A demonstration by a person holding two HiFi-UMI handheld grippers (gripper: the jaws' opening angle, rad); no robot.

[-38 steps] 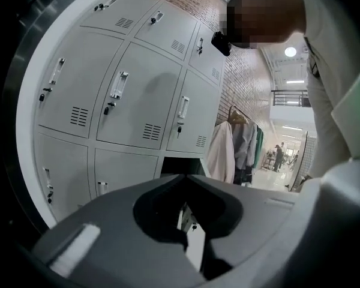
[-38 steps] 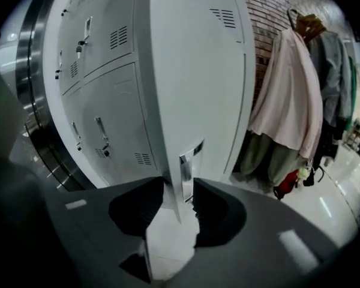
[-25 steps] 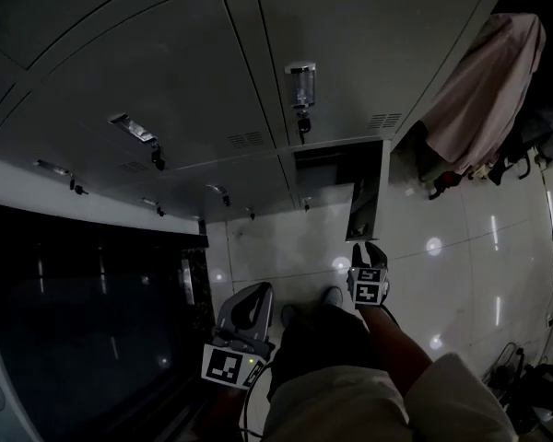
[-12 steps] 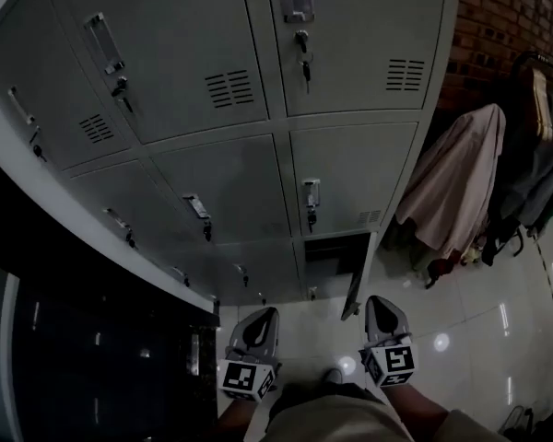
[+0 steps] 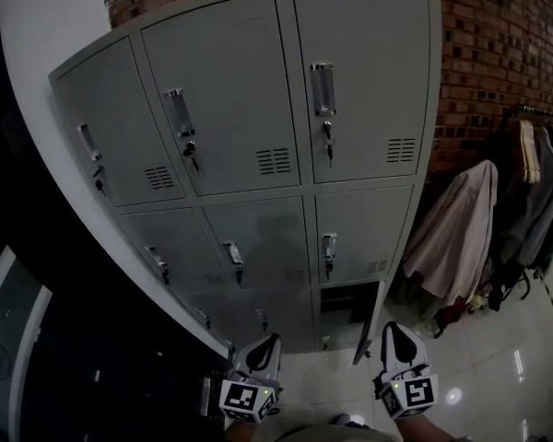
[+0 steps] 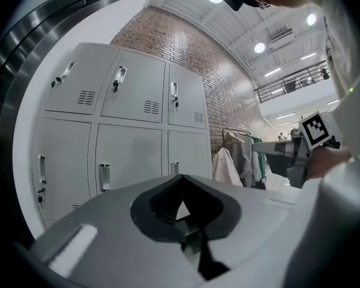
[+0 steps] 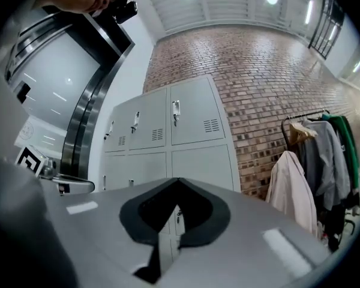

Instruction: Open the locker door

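A grey bank of lockers (image 5: 258,145) fills the head view, each door with a handle and a key. The bottom right door (image 5: 368,324) stands ajar, showing a dark compartment (image 5: 339,304); every other door is closed. My left gripper (image 5: 264,346) and right gripper (image 5: 397,337) sit low in the frame, side by side, short of the lockers and touching nothing. The left gripper (image 6: 181,176) has its jaws together with nothing between them. Likewise the right gripper (image 7: 179,180) is shut and holds nothing. Both point toward the lockers (image 7: 168,131).
A red brick wall (image 5: 507,53) rises behind and to the right of the lockers. Coats hang on a rack (image 5: 461,233) at the right. A dark glass panel (image 5: 46,357) lies to the left. Glossy white floor tiles (image 5: 498,376) stretch in front.
The head view has swung up from the floor to the whole locker bank. My right gripper has come away from the edge of the open bottom door and now sits level with the left one.
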